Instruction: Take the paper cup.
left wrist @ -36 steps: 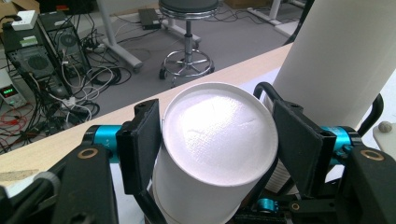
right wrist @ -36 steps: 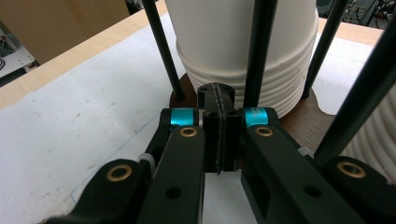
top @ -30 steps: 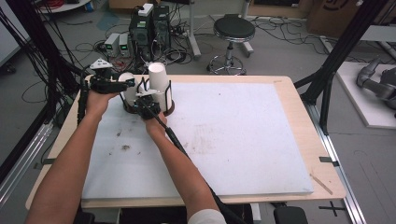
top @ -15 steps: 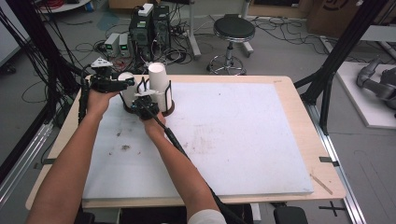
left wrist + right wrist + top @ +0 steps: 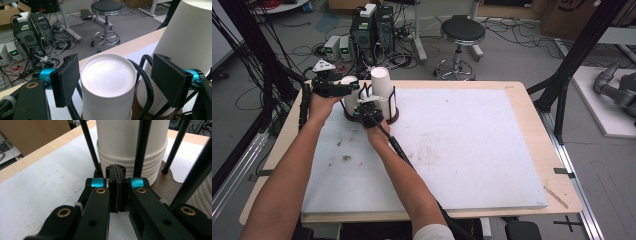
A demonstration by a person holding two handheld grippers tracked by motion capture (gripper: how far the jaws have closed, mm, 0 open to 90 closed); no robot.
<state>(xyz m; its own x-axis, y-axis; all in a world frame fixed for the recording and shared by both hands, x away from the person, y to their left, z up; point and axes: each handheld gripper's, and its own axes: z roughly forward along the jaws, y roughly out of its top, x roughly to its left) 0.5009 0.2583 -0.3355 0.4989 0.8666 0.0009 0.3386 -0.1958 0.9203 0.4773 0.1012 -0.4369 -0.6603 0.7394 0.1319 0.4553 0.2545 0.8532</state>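
My left gripper (image 5: pixel 117 82) stood open, one jaw on either side of the short cup stack (image 5: pixel 108 85) in the wire holder (image 5: pixel 392 100) at the table's far-left corner, neither pad clearly touching. Right gripper (image 5: pixel 117 192) was closed on nothing, jaws pressed together, low against the holder's wooden base (image 5: pixel 160 185) before the tall stack (image 5: pixel 131 147). My judgement: squeezing unevenly could crush the top cup or lift several nested ones; the right could nudge the holder.
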